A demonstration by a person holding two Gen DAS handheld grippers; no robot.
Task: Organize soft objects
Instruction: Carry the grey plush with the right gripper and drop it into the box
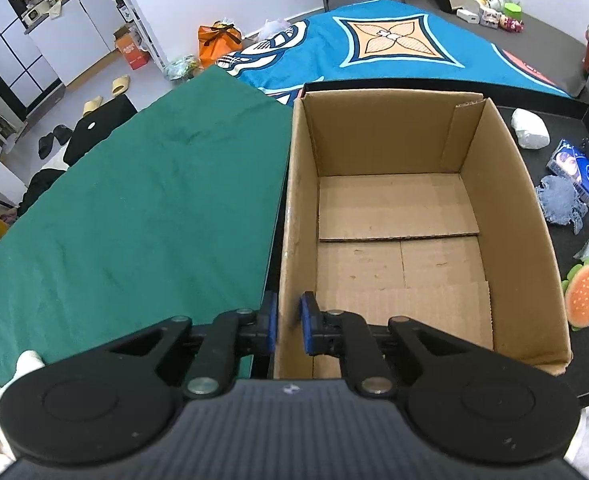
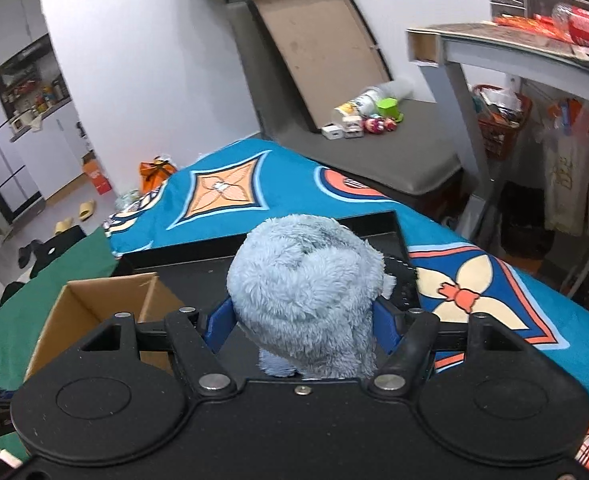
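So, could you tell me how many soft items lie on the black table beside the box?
3: a white bundle by the box's far corner, a blue fluffy cloth midway, a burger plush nearest. Others may lie out of view.

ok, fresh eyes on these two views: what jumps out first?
In the right wrist view, a fluffy light-blue plush fills the middle, clamped in the right claw above the black tray. In the left wrist view, an open, empty cardboard box dominates, with the left claw pinching its near-left wall beside the green cloth. A burger-shaped plush lies right of the box.
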